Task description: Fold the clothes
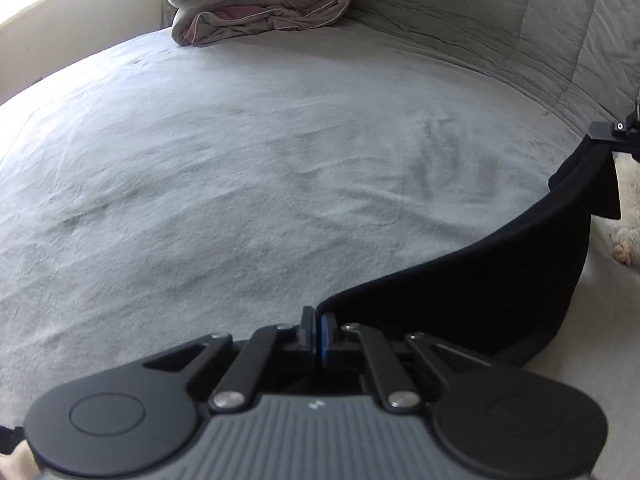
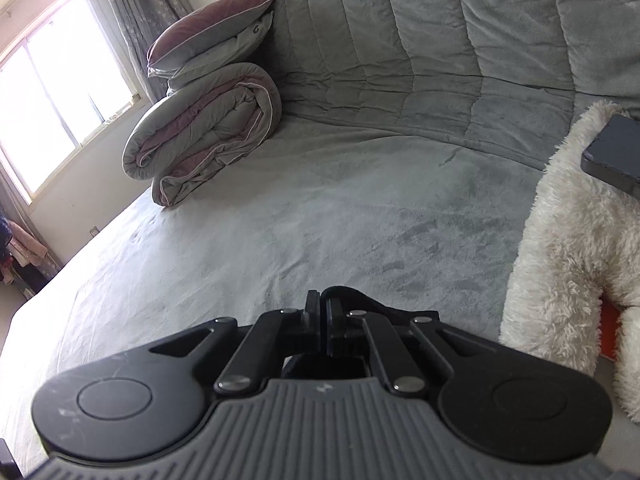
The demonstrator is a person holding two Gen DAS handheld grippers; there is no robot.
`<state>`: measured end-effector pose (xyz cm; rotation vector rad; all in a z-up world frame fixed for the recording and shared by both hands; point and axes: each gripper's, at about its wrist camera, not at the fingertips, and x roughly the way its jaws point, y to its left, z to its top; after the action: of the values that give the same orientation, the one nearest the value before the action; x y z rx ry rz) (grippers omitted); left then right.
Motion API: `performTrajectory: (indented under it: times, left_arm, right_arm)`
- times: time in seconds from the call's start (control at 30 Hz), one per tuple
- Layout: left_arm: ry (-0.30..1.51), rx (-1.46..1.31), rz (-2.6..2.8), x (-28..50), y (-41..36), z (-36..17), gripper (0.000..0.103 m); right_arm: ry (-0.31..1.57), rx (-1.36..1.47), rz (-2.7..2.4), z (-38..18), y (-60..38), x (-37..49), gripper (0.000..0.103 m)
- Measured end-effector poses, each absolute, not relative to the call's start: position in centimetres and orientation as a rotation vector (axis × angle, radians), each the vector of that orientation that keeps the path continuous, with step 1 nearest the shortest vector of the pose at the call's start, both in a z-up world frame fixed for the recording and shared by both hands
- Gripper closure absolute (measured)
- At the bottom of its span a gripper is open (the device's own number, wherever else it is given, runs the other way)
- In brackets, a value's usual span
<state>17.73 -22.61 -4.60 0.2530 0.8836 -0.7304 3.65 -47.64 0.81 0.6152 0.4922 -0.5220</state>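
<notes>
A black garment (image 1: 500,280) hangs stretched above the grey bed cover (image 1: 240,160) in the left wrist view. My left gripper (image 1: 318,316) is shut on its near edge. The far edge is pinched by my right gripper (image 1: 600,132) at the right border. In the right wrist view my right gripper (image 2: 323,300) is shut on a small fold of the black garment (image 2: 356,296); the rest of the cloth is hidden under the gripper body.
A rolled grey and mauve duvet (image 2: 200,136) with a pillow (image 2: 208,36) on top lies at the bed's far left by the window (image 2: 60,92). A quilted grey headboard cover (image 2: 440,40) runs behind. A white plush toy (image 2: 568,260) and a dark flat device (image 2: 616,156) sit right.
</notes>
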Motion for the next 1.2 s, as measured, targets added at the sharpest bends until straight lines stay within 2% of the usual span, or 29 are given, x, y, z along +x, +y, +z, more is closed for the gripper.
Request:
performTrajectory:
  times: [0.17,0.23,0.47,0.53,0.57,0.6,0.63,0.7,0.77,1.03,1.2]
  left_arm:
    - [0.896,0.153,-0.661,19.1,-22.4,-5.1,0.1]
    - [0.881,0.162,-0.643,19.2,-22.8,-5.3,0.1]
    - [0.795,0.271,-0.589,19.8,-26.2,-5.1,0.091]
    - [0.779,0.294,-0.583,20.1,-27.7,-5.0,0.089]
    - [0.771,0.305,-0.579,20.2,-28.5,-4.9,0.087]
    - [0.763,0.316,-0.576,20.4,-29.2,-4.8,0.087]
    - [0.755,0.327,-0.573,20.5,-30.0,-4.8,0.085]
    - [0.752,0.32,-0.609,20.5,-31.7,-4.5,0.07]
    - [0.74,0.327,-0.667,20.3,-33.6,-4.3,0.064]
    - [0.767,0.233,-0.832,21.2,-42.0,-5.0,0.064]
    - [0.795,0.194,-0.899,22.3,-46.2,-5.5,0.063]
  right_arm:
    - [0.513,0.62,-0.377,-1.4,-50.3,7.3,0.098]
    - [0.477,0.665,-0.321,-2.2,-51.7,7.5,0.09]
    - [0.344,0.606,-0.275,-3.0,-53.8,5.8,0.089]
    - [0.28,0.563,-0.264,-2.8,-54.0,5.5,0.079]
    - [0.255,0.56,-0.26,-2.7,-54.3,5.5,0.056]
    - [0.233,0.565,-0.267,-2.7,-54.7,5.5,0.045]
    - [0.222,0.567,-0.281,-2.7,-55.0,5.5,0.045]
    - [0.246,0.563,-0.323,-3.3,-55.3,5.2,0.045]
    - [0.292,0.544,-0.364,-4.2,-55.3,4.8,0.045]
    - [0.501,0.513,-0.422,-6.5,-55.5,4.2,0.045]
    - [0.546,0.575,-0.295,-7.0,-56.9,3.3,0.048]
